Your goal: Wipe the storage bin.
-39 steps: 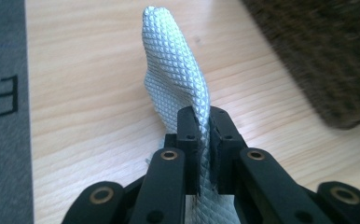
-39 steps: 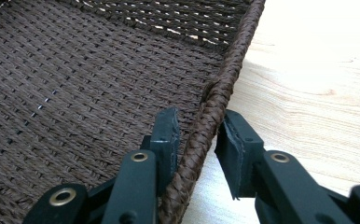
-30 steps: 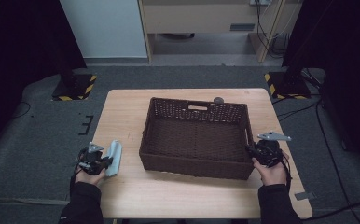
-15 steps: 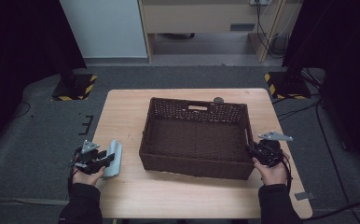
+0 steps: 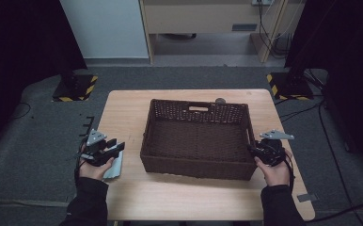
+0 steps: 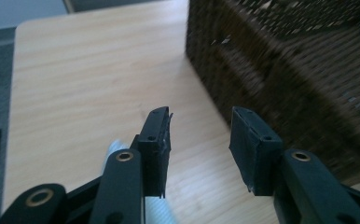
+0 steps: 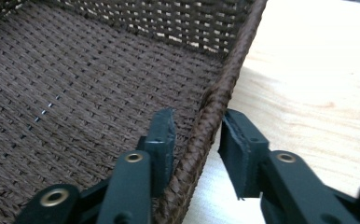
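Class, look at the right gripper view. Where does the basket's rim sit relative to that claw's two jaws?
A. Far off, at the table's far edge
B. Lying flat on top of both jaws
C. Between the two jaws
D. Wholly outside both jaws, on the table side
C: in the right gripper view the rim of the basket runs between the jaws of the right claw, one jaw inside the basket, the other over the table.

The basket (image 5: 196,141) is showing dark brown woven wicker, rough and matt, with a twisted rim. The desk (image 5: 128,108) is showing pale smooth wood grain. The tongs are looking like matt black plastic, their brass-coloured rivets glinting; the pale flat piece (image 5: 114,168) is possibly plastic.
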{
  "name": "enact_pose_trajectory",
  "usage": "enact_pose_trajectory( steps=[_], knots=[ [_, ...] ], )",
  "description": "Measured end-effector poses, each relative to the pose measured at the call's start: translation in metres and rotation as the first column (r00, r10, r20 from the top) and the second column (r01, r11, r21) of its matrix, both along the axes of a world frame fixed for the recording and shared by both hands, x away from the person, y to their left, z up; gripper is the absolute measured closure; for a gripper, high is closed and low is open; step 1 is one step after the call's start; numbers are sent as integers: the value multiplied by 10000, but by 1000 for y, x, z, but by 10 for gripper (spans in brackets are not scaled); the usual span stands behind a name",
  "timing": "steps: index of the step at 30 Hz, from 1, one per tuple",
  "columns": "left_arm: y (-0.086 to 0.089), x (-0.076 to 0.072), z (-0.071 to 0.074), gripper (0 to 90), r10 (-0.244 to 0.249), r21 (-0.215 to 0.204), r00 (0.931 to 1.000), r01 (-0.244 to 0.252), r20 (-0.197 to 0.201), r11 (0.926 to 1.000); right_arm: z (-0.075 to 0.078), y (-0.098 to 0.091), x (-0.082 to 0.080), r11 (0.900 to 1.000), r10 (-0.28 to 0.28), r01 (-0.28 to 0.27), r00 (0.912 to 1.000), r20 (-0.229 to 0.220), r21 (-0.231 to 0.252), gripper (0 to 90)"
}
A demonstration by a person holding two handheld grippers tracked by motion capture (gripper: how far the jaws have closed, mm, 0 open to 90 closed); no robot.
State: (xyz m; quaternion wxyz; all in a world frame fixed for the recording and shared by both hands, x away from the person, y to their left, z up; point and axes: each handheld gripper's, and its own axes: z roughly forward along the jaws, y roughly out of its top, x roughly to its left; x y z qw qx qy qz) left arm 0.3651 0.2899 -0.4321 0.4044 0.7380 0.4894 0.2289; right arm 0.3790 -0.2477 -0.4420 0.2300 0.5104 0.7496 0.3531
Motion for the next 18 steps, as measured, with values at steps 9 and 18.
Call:
enact_pose_trajectory(
  steps=[9, 18],
  knots=[
    [-35, 3, 22, 567, -649, -309, 9965, 665, 518, 9973, 11, -1, -12, 9999, 83, -86, 9990, 443, 66, 658],
    [-54, 8, 12, 584, -979, -311, 9949, 986, 243, 9946, 7, 0, -9, 9998, -176, 171, 9988, 453, 107, 697]
  ],
)
